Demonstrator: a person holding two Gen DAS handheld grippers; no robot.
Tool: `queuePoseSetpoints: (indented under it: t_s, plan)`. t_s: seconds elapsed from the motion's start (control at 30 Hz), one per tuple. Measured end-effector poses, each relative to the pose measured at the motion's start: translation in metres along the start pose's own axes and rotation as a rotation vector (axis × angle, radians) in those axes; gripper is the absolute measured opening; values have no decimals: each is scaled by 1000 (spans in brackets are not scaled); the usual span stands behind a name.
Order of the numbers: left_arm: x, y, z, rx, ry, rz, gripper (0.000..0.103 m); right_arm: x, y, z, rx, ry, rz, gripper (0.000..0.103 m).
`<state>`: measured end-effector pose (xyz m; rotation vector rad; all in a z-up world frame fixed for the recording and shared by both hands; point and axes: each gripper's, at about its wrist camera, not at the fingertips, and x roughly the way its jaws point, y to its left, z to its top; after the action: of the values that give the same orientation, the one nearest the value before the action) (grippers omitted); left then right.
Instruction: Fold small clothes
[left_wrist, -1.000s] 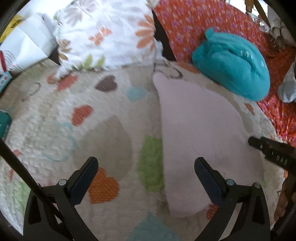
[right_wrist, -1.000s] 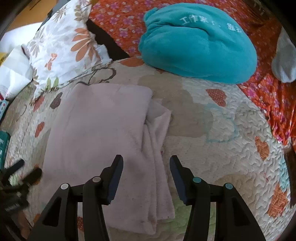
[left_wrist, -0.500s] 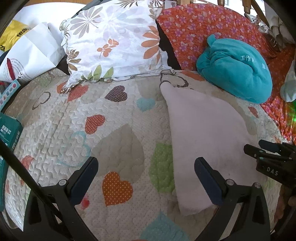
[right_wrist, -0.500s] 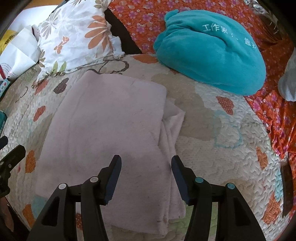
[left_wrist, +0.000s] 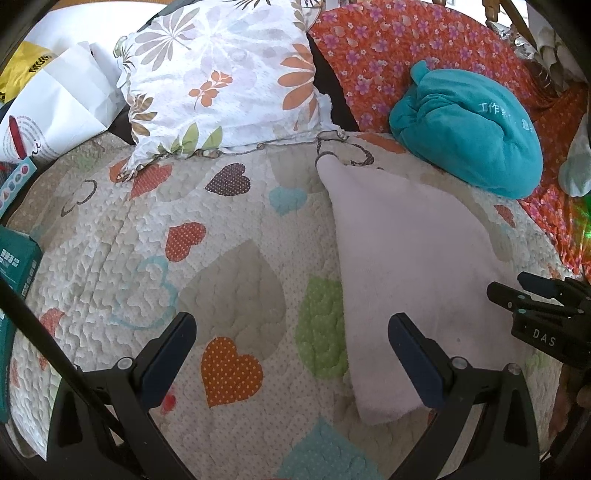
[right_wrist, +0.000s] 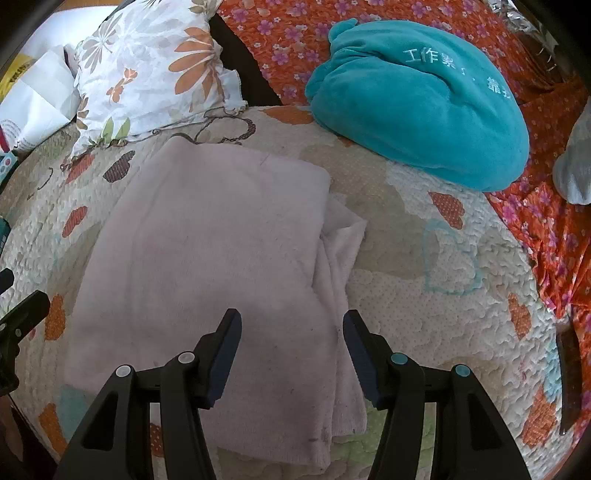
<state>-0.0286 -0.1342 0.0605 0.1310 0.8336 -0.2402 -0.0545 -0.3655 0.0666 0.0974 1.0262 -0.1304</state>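
Pink cloth (right_wrist: 207, 251), one folded fleecy piece, lies flat on the heart-print quilt (left_wrist: 221, 229) of the bed, its loose edges stacked along the side nearer the teal bundle (right_wrist: 417, 99). Both views have widened since a second ago, so the tools have lifted clear and this fold looks finished. Right tool (right_wrist: 291, 332) hovers over the cloth's near edge, fingers apart and empty. Left tool (left_wrist: 291, 339) is spread wide over the quilt, empty too. One floral pillow (left_wrist: 221, 81) lies behind.
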Motion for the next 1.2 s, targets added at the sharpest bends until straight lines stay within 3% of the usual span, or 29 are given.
queuePoseSetpoints:
  t_s: [1.2]
  plan:
    - [7,1,-3,-13,44,-21,103,6,-4,-1,-28,25,-28,66]
